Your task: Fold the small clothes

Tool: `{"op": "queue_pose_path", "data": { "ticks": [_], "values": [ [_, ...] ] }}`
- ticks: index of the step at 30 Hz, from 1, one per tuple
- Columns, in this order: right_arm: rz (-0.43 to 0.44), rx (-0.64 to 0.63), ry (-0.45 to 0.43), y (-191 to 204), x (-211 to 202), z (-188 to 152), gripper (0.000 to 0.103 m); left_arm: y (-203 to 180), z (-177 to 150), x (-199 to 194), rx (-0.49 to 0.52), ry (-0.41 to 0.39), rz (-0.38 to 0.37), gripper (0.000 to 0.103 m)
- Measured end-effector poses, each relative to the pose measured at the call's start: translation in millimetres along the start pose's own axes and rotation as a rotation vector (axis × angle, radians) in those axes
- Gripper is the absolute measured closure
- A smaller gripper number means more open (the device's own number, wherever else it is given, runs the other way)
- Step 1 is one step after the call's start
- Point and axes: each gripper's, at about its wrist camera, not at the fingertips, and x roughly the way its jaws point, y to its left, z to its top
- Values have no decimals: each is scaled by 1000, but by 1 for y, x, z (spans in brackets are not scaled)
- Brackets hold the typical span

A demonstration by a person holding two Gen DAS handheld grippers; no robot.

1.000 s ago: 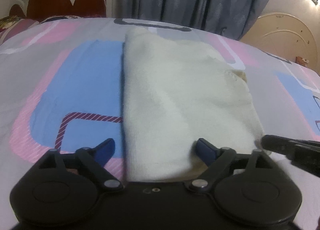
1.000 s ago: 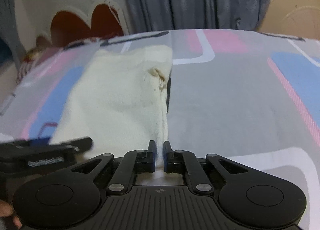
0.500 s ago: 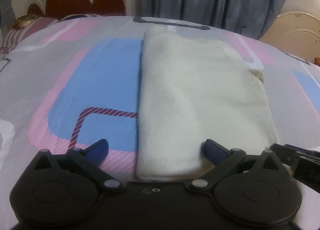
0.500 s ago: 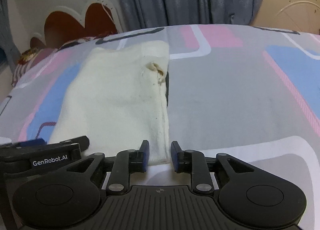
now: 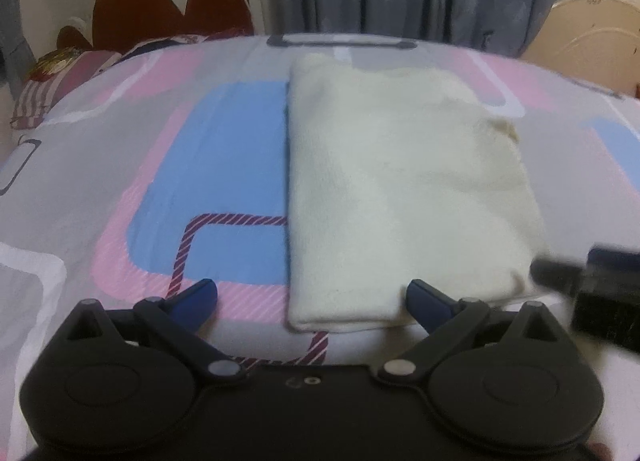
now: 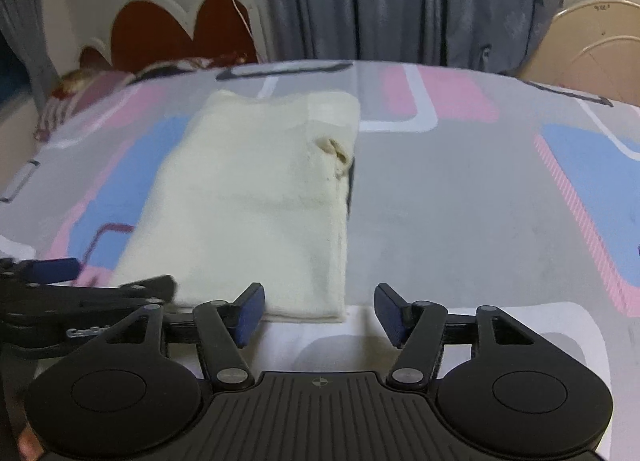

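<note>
Illumination is dim and indoor, with a cool, slightly bluish cast in both views; no light source is visible. Shadows are soft and faint: a thin dark line runs along the left edge of the cream cloth (image 5: 400, 201) in the left wrist view and along its right edge (image 6: 256, 201) in the right wrist view. No glare is recorded. Both frames are soft and grainy. Fisheye distortion bows the bed (image 5: 120, 149) into a dome, and the corners fall to black. Motion blur smears the right tongs (image 5: 592, 285) at the left view's right edge, and the left tongs (image 6: 76, 293) at the right view's left edge.
</note>
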Motion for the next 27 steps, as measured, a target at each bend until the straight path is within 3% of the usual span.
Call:
{"op": "queue_pose_path", "data": {
  "ticks": [4, 6, 11, 14, 20, 23, 27],
  "values": [
    [-21, 12, -52, -1, 12, 12, 42, -6, 7, 6, 13, -32, 48, 2],
    [-86, -37, -14, 2, 33, 11, 43, -8, 8, 17, 19, -8, 53, 1],
    [-88, -4, -1, -12, 35, 10, 43, -6, 10, 12, 14, -13, 42, 2],
    [-28, 26, -39, -17, 14, 5, 42, -4, 10, 1, -13, -1, 21, 2],
    [46, 8, -32, -15, -25, -7, 42, 0, 1, -27, -36, -3, -5, 3],
    [106, 11, 5, -15, -43, -13, 28, 1, -10, -49, -43, -15, -14, 3],
    [188, 4, 1, -13, -84, -28, 25, 2, -25, -87, -32, -40, -24, 3]
  ]
}}
